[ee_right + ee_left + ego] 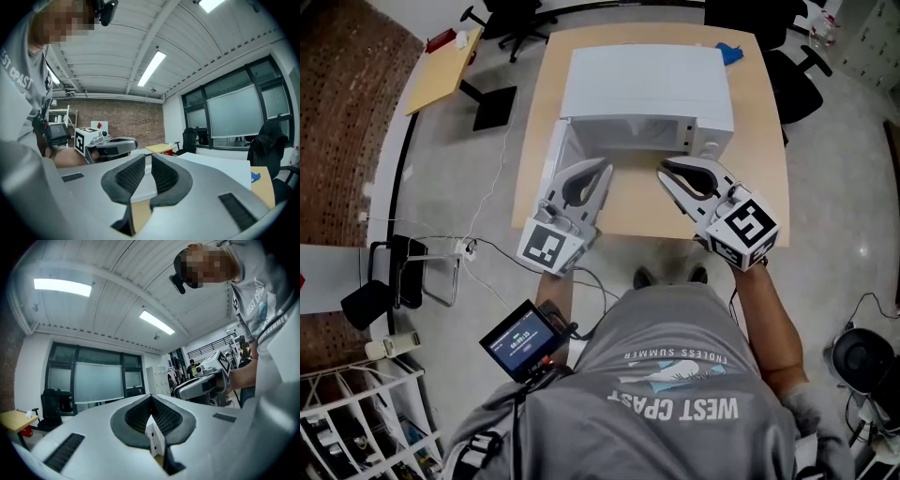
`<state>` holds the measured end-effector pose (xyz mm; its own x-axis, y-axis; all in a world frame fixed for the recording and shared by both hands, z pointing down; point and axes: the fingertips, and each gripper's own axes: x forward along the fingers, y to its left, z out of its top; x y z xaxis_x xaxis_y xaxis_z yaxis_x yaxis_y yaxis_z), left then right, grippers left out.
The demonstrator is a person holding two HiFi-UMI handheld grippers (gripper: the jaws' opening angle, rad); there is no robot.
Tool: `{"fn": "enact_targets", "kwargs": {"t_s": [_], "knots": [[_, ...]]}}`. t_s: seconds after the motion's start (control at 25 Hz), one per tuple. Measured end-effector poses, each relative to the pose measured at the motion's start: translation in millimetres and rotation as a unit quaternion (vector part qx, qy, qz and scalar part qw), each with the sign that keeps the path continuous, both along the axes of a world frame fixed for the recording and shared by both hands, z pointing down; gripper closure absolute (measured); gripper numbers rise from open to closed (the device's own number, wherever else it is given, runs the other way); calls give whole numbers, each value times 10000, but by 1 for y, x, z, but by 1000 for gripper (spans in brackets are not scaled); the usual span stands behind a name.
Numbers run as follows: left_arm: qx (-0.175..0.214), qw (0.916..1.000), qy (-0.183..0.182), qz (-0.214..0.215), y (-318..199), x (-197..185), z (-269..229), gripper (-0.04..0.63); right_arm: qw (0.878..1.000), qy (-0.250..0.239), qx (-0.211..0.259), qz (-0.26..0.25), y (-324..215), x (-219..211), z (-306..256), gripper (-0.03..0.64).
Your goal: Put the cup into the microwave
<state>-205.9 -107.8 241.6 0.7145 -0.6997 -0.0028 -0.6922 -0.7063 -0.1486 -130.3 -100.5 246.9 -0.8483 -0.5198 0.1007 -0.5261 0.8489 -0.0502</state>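
The left gripper [602,171] is clenched on nothing; the right gripper [666,171] is parted a crack, empty. Both are held before the white boxy microwave [647,80] set on the pale wooden table [764,141]. Where the cup is cannot be told.

- Microwave [647,84], upper middle: white casing, smooth, faint sheen; metal or plastic, can't tell.
- Table [769,131] under it: pale wood-look top, smooth, matt.
- Left gripper [606,169] and right gripper [664,169], centre: pale grey plastic shells, matt.
- Pads [136,416]: dark, rubbery look, fine waffle grain.
- Floor [469,169], left: grey, hard, slightly glossy.
- Shirt [675,375], bottom: grey knit cloth.
- Brick wall [126,124], mid-left of the right gripper view: rough.
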Motion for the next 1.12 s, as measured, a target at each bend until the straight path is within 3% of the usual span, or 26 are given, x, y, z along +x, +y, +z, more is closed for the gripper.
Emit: {"fn": "enact_targets", "kwargs": {"t_s": [0.72,0.92,1.12], "knots": [[251,9992,138,261,63,-13,-31,574,9995,170,83,256,76,11,-34,577],[131,9993,-67,334,61,20,-11,574,9993,90,142,344,79,46,-33,577],[279,9976,33,640,63,-19,-22,574,9972,64,262,698,87,5,-43,577]]}}
